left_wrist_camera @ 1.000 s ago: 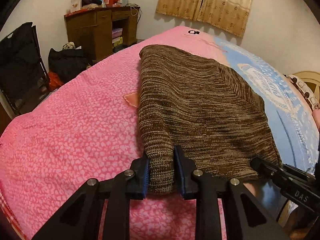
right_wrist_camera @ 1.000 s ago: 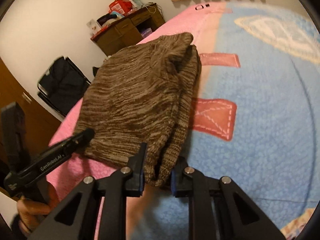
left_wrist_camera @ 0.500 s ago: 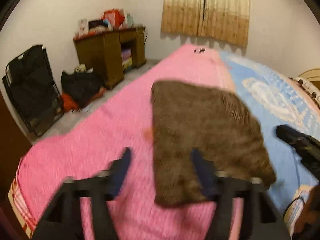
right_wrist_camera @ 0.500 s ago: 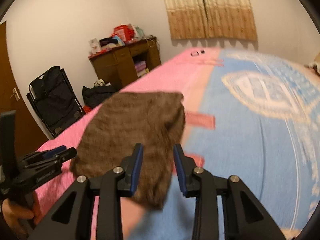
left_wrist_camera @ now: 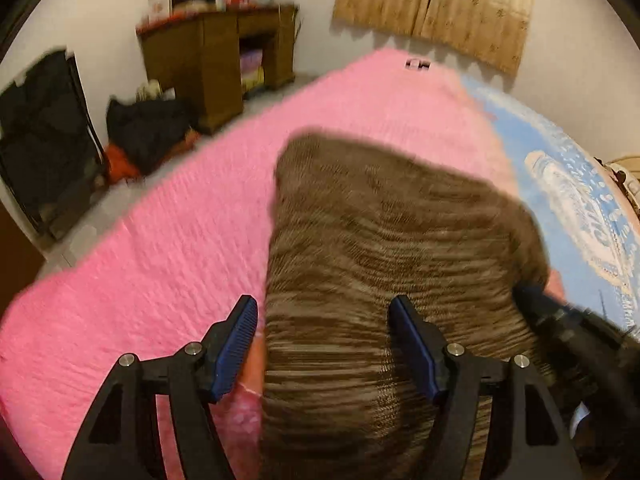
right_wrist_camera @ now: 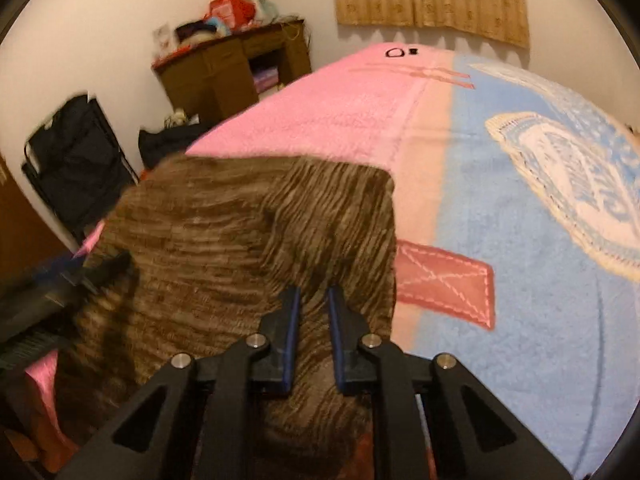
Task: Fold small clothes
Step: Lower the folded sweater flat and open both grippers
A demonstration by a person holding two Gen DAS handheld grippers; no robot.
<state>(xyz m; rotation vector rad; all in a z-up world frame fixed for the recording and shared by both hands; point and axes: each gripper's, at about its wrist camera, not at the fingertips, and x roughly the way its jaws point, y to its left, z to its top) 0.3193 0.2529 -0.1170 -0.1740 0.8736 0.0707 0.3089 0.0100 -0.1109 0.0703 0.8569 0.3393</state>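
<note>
Brown knit garment point(left_wrist_camera: 392, 248), blurred, near edge cropped

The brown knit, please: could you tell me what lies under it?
The brown knit lies on the blanket, over its pink part beside the blue. The covered blanket is hidden, so I cannot tell whether anything else lies beneath.

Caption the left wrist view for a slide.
Left gripper opening over a folded brown knit garment on a pink-and-blue blanket.

left gripper point(left_wrist_camera: 322, 348): jaws opening | right gripper point(right_wrist_camera: 313, 328): jaws closing
</note>
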